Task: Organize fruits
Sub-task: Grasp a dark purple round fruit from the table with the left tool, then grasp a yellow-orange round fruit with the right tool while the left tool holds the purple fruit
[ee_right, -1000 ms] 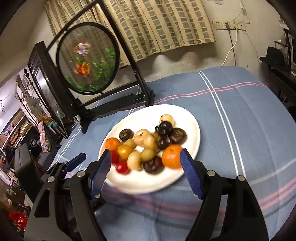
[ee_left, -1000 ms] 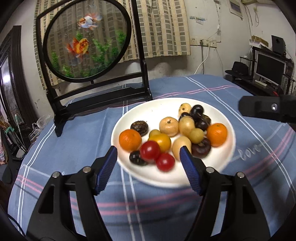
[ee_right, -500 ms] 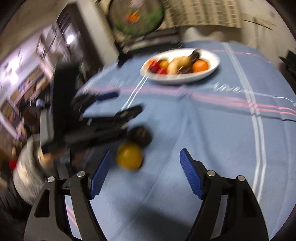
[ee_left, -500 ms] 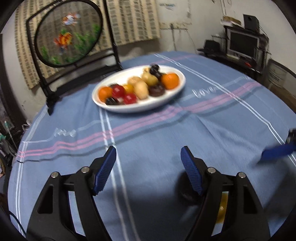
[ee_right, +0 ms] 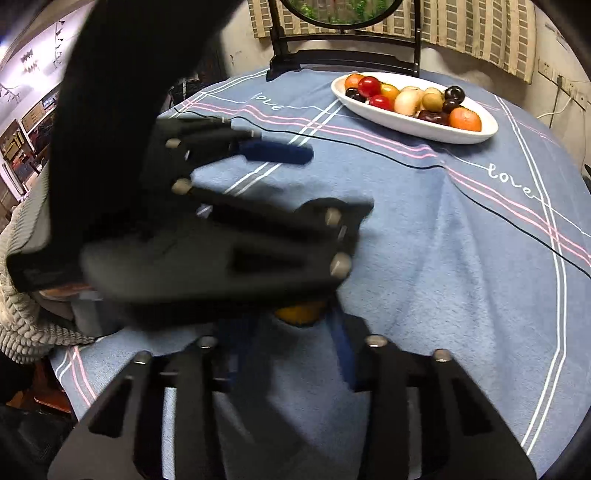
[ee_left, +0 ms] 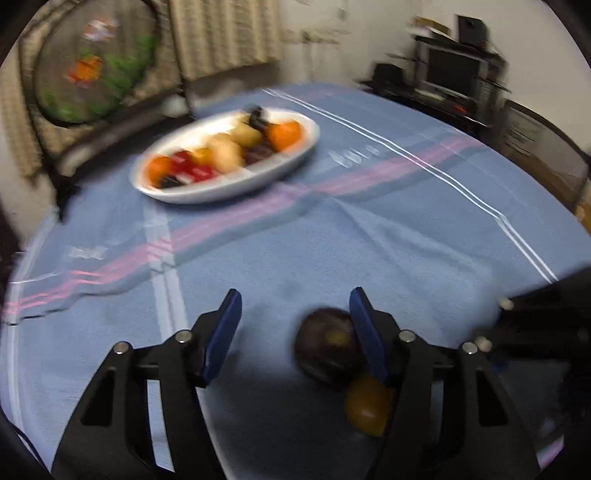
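- My table (ee_right: pixel 461 258) wears a blue striped cloth (ee_left: pixel 369 240).
- Far: a white plate (ee_right: pixel 413 123) of fruit, a black-framed goldfish screen (ee_left: pixel 88 66).
- Near: a dark fruit (ee_left: pixel 327 347) touching a yellow fruit (ee_left: pixel 367 406).
- A thin black cable (ee_right: pixel 406 162) crosses the cloth.

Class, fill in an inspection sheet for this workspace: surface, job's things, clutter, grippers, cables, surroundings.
Surface: table under a blue cloth with pink and white stripes.
Job's things: white plate of mixed fruit at the far side; dark fruit and yellow fruit side by side on the cloth at the near edge.
Clutter: nothing seen.
Grippers: left gripper, jaws closing, dark fruit between them; right gripper, jaws closing about the yellow fruit, contact unclear.
Cables: thin black cable across the cloth.
Surroundings: goldfish screen, curtain, monitor.
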`<action>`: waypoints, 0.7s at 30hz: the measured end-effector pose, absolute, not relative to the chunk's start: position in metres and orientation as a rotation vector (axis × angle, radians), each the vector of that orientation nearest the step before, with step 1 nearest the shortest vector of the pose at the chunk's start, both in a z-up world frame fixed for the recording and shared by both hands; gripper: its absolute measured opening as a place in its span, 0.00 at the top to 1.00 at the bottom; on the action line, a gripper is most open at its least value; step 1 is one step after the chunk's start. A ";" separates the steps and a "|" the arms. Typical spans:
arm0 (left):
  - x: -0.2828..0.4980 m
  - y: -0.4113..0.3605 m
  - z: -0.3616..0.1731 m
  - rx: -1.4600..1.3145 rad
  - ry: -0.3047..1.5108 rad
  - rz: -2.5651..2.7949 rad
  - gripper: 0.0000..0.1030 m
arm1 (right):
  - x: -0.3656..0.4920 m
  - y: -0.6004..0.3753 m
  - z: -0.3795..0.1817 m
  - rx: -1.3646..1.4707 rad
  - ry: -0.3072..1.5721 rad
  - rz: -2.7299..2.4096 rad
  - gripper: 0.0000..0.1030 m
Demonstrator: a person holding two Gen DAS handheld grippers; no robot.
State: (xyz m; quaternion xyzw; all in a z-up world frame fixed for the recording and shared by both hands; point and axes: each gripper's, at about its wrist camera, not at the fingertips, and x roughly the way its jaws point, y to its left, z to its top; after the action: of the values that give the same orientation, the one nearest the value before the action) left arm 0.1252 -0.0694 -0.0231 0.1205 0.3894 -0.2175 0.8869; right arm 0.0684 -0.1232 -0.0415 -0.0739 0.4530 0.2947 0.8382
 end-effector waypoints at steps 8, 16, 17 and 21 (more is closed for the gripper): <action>0.119 -0.076 -0.024 0.230 0.826 -0.508 0.58 | 0.059 -0.133 -0.043 -0.135 0.967 0.641 0.75; 0.124 -0.074 -0.024 0.203 0.830 -0.516 0.59 | 0.053 -0.143 -0.041 -0.109 0.989 0.652 0.81; 0.123 -0.074 -0.024 0.194 0.832 -0.515 0.59 | 0.053 -0.138 -0.041 -0.121 0.990 0.657 0.79; 0.120 -0.077 -0.024 0.215 0.821 -0.513 0.59 | 0.056 -0.119 -0.038 -0.187 0.931 0.645 0.36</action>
State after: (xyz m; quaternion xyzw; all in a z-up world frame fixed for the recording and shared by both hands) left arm 0.1204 -0.0769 -0.0241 0.1030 0.3940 -0.2462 0.8795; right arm 0.0557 -0.1187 -0.0380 -0.0886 0.4405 0.3051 0.8396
